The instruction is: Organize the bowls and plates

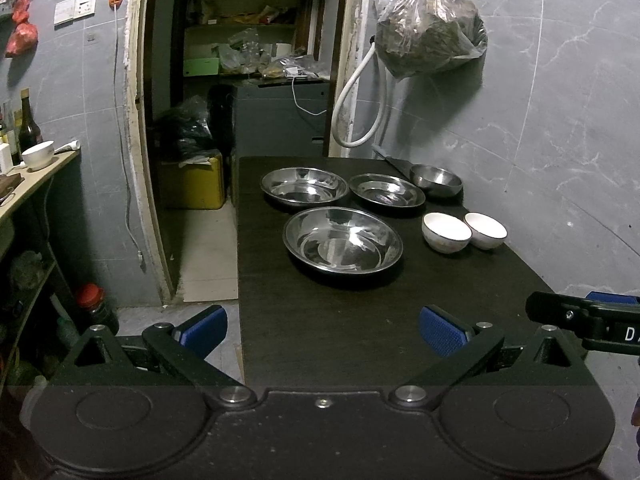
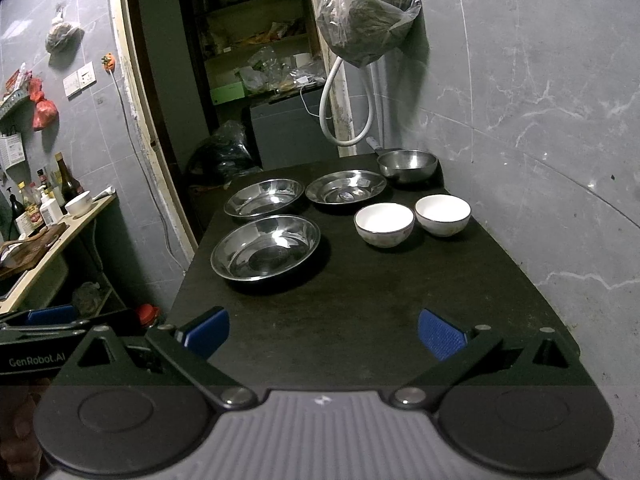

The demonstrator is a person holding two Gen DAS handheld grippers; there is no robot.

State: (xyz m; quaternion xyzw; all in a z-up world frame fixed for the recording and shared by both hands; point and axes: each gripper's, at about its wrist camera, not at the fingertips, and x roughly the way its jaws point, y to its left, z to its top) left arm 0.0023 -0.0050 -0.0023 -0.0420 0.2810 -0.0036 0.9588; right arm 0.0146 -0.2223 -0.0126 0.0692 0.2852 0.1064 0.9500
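On a dark table [image 1: 340, 328] [image 2: 360, 300] lie three steel plates: a near one [image 1: 343, 239] [image 2: 265, 247], a far left one [image 1: 305, 186] [image 2: 264, 197] and a far right one [image 1: 386, 190] [image 2: 345, 186]. A steel bowl [image 1: 436, 180] [image 2: 407, 165] stands at the back right. Two white bowls [image 1: 446, 232] [image 1: 485, 230] [image 2: 384, 224] [image 2: 442, 215] sit side by side by the wall. My left gripper [image 1: 322, 330] hangs open over the table's near left edge. My right gripper [image 2: 324, 332] is open over the near end, empty. Both are well short of the dishes.
A grey marble wall runs along the table's right side, with a hanging plastic bag [image 1: 430, 28] [image 2: 368, 16] and a white hose [image 1: 360, 104] above the far end. At left stands a counter [image 1: 28, 184] with bottles and a white cup [image 2: 80, 203]. An open doorway [image 1: 240, 80] lies beyond.
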